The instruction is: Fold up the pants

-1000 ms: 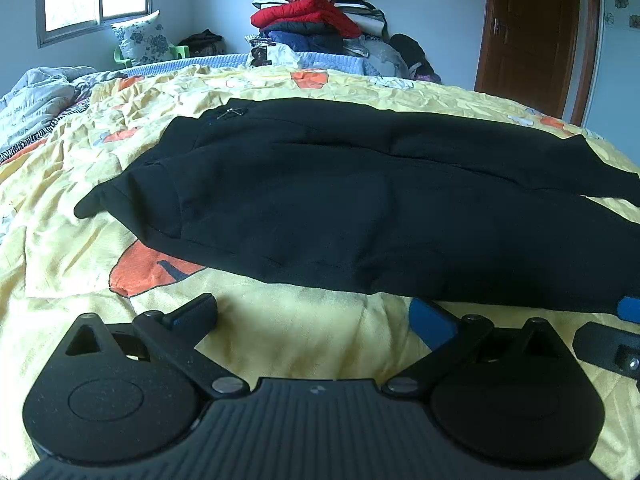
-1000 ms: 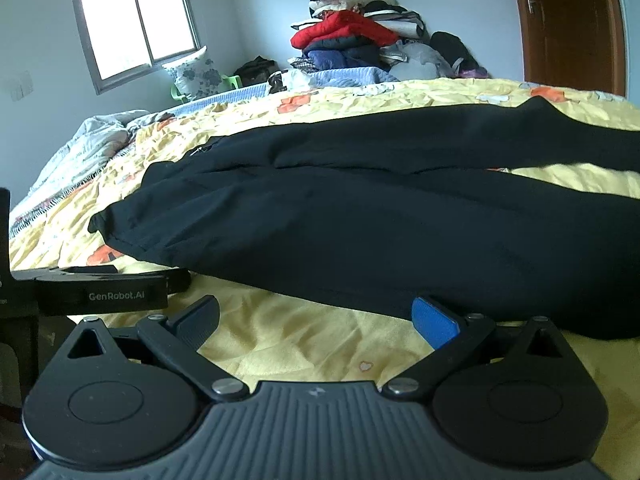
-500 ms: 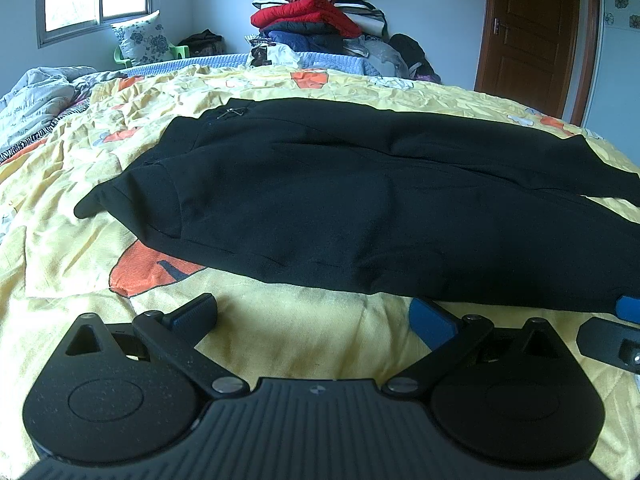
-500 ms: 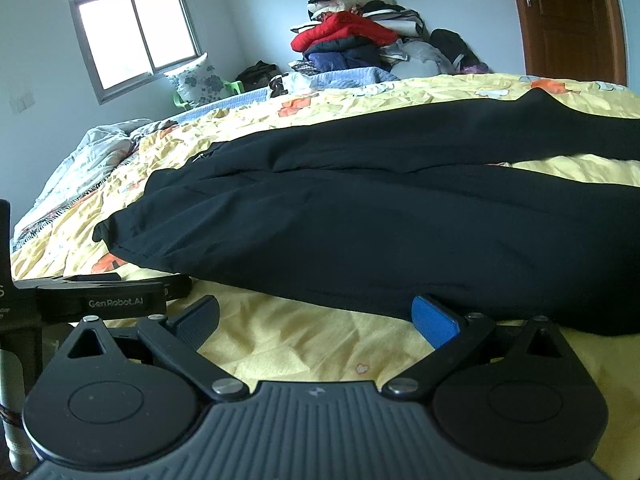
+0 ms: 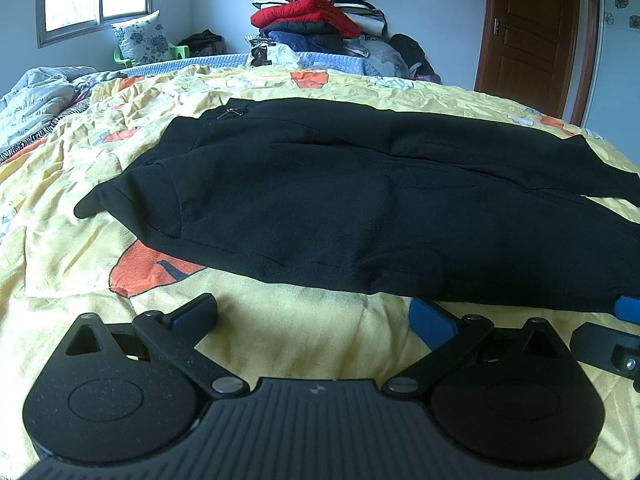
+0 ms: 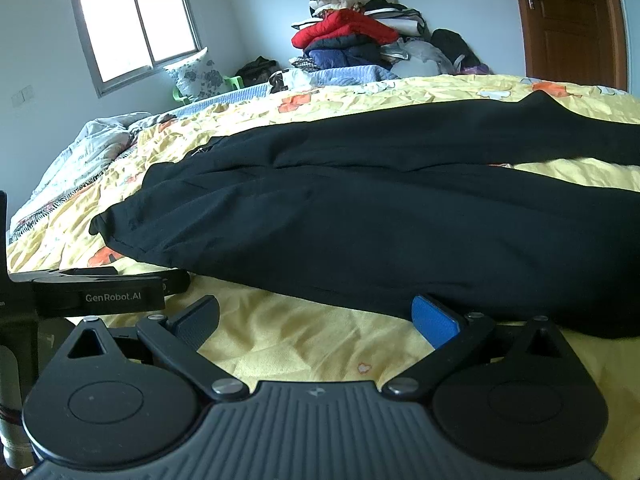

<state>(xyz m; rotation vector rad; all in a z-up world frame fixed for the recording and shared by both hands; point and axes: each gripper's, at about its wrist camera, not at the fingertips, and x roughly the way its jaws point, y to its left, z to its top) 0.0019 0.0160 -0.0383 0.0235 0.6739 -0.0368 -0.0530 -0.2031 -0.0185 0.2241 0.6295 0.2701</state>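
Black pants (image 5: 340,200) lie flat across the yellow patterned bed sheet (image 5: 288,328), waistband at the left, both legs running right. They also show in the right wrist view (image 6: 380,220). My left gripper (image 5: 314,316) is open and empty, just in front of the near edge of the pants. My right gripper (image 6: 316,318) is open and empty, also at the near edge, its right fingertip (image 6: 434,320) touching the hem of the fabric. The left gripper's body (image 6: 100,292) shows at the left of the right wrist view.
A crumpled grey quilt (image 5: 36,100) lies at the bed's far left. A pile of clothes (image 5: 320,28) stands against the far wall, a floral pillow (image 5: 140,40) by the window. A brown door (image 5: 532,32) is at the right.
The right gripper has tilted and shifted slightly, so the pants sit a little lower and further right in its view. The left gripper has barely moved. Both stay open.
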